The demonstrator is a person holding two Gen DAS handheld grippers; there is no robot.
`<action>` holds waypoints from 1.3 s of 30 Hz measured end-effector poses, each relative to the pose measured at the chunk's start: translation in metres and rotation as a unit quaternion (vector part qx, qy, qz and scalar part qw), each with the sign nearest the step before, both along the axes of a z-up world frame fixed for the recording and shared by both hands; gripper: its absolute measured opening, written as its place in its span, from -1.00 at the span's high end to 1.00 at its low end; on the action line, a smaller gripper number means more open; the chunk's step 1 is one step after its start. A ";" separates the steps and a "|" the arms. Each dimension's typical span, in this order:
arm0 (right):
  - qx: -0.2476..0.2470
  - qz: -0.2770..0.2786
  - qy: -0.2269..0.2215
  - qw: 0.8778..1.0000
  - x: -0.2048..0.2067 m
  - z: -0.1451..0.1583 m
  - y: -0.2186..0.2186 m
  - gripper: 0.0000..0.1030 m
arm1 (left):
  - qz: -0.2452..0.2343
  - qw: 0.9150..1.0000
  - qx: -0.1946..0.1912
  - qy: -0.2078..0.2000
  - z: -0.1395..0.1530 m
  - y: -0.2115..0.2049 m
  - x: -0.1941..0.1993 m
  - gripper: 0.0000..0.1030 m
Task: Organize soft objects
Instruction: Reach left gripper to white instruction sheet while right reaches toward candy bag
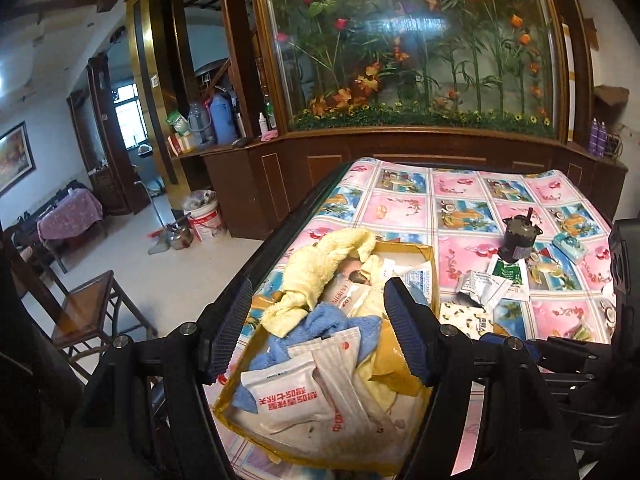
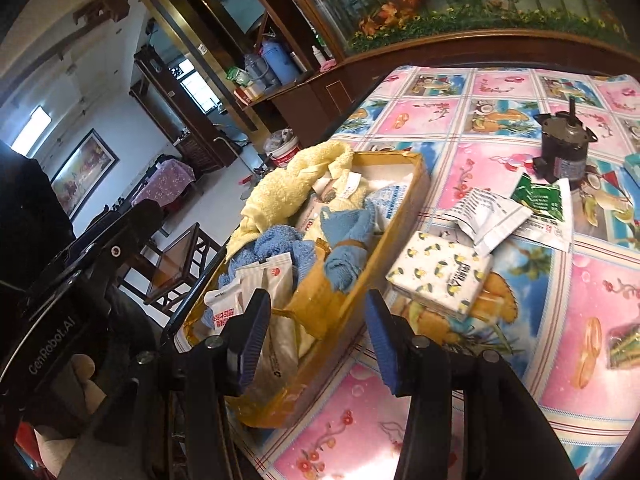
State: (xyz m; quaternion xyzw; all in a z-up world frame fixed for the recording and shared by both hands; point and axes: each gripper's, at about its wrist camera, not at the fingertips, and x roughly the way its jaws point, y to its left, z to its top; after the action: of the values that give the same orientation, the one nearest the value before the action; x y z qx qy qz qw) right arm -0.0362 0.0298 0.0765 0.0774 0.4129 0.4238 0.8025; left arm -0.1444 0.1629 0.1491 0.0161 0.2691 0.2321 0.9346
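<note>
A shallow cardboard box [image 1: 427,257] [image 2: 416,178] sits at the table's left edge. It holds a yellow towel [image 1: 320,268] [image 2: 280,188], a blue towel [image 1: 320,320] [image 2: 348,236] and white packets [image 1: 288,396] [image 2: 260,276]. My left gripper [image 1: 316,340] is open and empty, hovering over the box. My right gripper [image 2: 316,340] is open and empty over the box's near right wall. A lemon-print tissue pack [image 2: 440,274] [image 1: 466,316] lies on the table just right of the box.
The flowered tablecloth [image 2: 520,96] also carries loose sachets [image 2: 492,216] [image 1: 484,286], a dark motor-like can [image 2: 562,152] [image 1: 518,238], a teal pack [image 1: 570,246] and a wrapped item [image 2: 624,344]. A wooden chair [image 1: 88,308] stands left; a glass flower cabinet [image 1: 400,60] stands behind.
</note>
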 end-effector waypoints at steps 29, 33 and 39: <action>0.010 -0.129 0.007 0.992 0.040 -0.006 -0.138 0.05 | -0.124 0.979 -0.141 0.078 -0.036 -0.014 0.048 -0.35; -0.008 -0.217 0.014 0.976 0.056 -0.014 -0.212 0.04 | -0.170 0.956 -0.206 0.119 -0.055 -0.023 0.074 -0.34; -0.002 -0.279 0.026 0.960 0.062 -0.023 -0.269 0.04 | -0.191 0.951 -0.199 0.138 -0.063 -0.048 0.105 -0.34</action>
State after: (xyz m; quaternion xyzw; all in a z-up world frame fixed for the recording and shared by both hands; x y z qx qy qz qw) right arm 0.0260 -0.2395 0.0535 0.1995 0.3965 0.1798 0.8779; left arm -0.0398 0.1148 0.0858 -0.0876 0.4283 -0.0131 0.8993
